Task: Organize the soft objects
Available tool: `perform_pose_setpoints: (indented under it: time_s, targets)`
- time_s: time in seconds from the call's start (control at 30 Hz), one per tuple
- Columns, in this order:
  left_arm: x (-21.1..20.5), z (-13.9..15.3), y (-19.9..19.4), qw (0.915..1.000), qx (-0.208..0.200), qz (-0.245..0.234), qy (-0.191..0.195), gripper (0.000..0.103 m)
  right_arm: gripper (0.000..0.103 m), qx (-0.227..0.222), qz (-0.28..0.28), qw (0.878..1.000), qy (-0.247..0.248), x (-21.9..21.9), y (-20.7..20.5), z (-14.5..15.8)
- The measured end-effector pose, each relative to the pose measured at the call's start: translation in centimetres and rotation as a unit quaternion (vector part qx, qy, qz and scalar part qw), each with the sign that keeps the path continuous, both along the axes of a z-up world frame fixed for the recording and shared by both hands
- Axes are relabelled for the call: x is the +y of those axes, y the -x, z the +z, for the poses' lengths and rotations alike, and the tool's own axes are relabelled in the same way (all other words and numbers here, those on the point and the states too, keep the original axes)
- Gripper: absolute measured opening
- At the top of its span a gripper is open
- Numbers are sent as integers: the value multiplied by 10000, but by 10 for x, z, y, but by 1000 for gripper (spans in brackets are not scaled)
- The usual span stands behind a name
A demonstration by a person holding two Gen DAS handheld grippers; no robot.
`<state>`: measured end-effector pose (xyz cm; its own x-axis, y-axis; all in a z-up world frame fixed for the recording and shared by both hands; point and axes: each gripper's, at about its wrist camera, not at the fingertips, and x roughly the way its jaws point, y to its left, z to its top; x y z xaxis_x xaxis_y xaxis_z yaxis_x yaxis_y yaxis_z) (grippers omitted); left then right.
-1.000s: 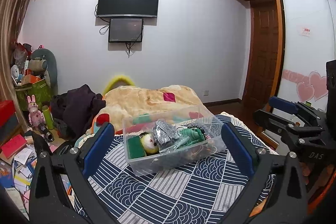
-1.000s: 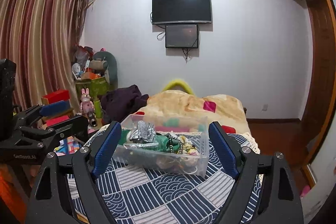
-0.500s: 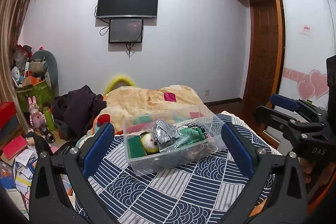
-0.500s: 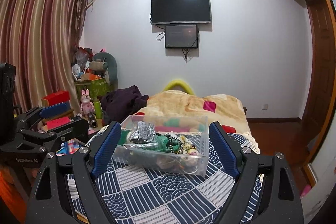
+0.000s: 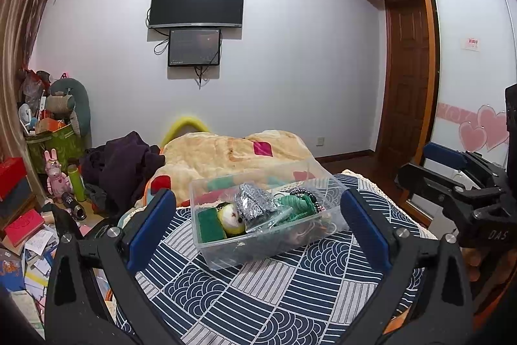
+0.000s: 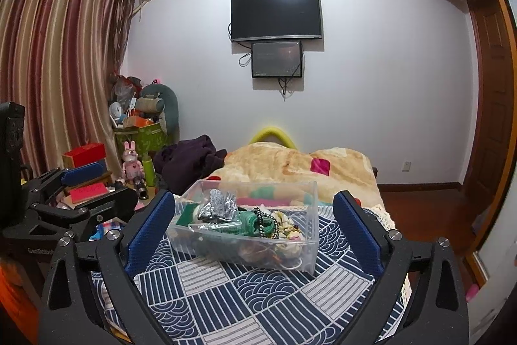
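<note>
A clear plastic bin (image 5: pixel 226 257) stands on the blue-and-white patterned bedspread (image 5: pixel 258 296). It holds a green sponge (image 5: pixel 210 227), a yellow-white plush ball (image 5: pixel 231 219), a silver crinkled pouch (image 5: pixel 253 204), green cord (image 5: pixel 294 206) and other small items. It also shows in the right wrist view (image 6: pixel 245 251). My left gripper (image 5: pixel 258 215) is open and empty, hovering before the bin. My right gripper (image 6: pixel 255 225) is open and empty, also before the bin. Each gripper shows at the edge of the other's view.
A beige blanket (image 5: pixel 226 154) lies behind the bin, with dark clothes (image 5: pixel 126 164) at its left. The floor at left is cluttered with boxes, papers and a pink rabbit toy (image 5: pixel 55 173). A wooden door (image 5: pixel 407 80) and wardrobe stand at right.
Both grippers stay open and nearly still; the views shift only slightly. The bin and its contents have not moved.
</note>
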<state>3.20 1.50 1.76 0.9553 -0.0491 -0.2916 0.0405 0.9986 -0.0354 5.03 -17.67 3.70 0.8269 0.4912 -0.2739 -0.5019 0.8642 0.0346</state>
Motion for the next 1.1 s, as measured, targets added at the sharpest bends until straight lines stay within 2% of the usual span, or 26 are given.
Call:
perform_pose_setpoints:
  time_s: [0.5, 1.1]
  targets:
    - [-2, 1, -1, 10000, -51, 8, -4, 103, 101, 6, -27, 10000, -4, -4, 0, -2]
    - [-1, -2, -5, 9998, 111, -102, 134, 103, 103, 60, -121, 9999, 29, -1, -2, -7]
